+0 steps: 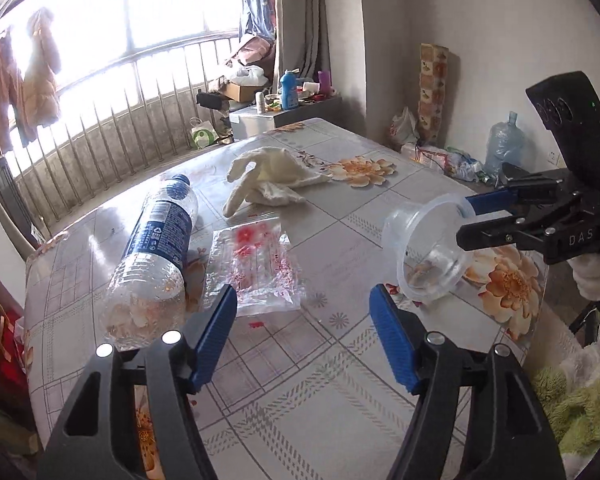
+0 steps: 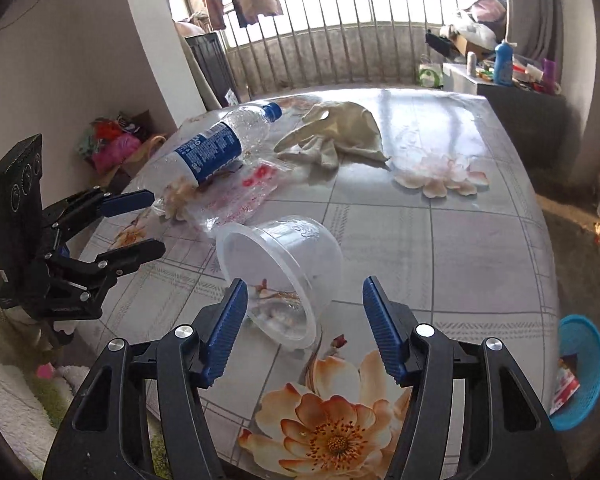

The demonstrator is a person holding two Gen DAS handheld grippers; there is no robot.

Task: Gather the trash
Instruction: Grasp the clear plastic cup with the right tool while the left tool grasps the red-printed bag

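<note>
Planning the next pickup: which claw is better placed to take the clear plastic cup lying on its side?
Right, probably. The right claw stands open with the cup directly ahead between its fingers. The left claw faces the wrapper and bottle instead.

Hung clothes (image 1: pixel 40 76) dangle before a bright window (image 1: pixel 112 12) with a metal railing (image 1: pixel 148 80). A grey curtain (image 1: pixel 300 12) hangs beside them. Below it a cabinet (image 1: pixel 300 110) carries a blue bottle (image 1: pixel 289 90) and small clutter. Against the wall stands a tall patterned box (image 1: pixel 433 92), with a big water jug (image 1: pixel 504 140) and plastic bags (image 1: pixel 404 126) near it on the floor. A green fluffy rug (image 1: pixel 580 400) lies at the lower right of the left wrist view.
</note>
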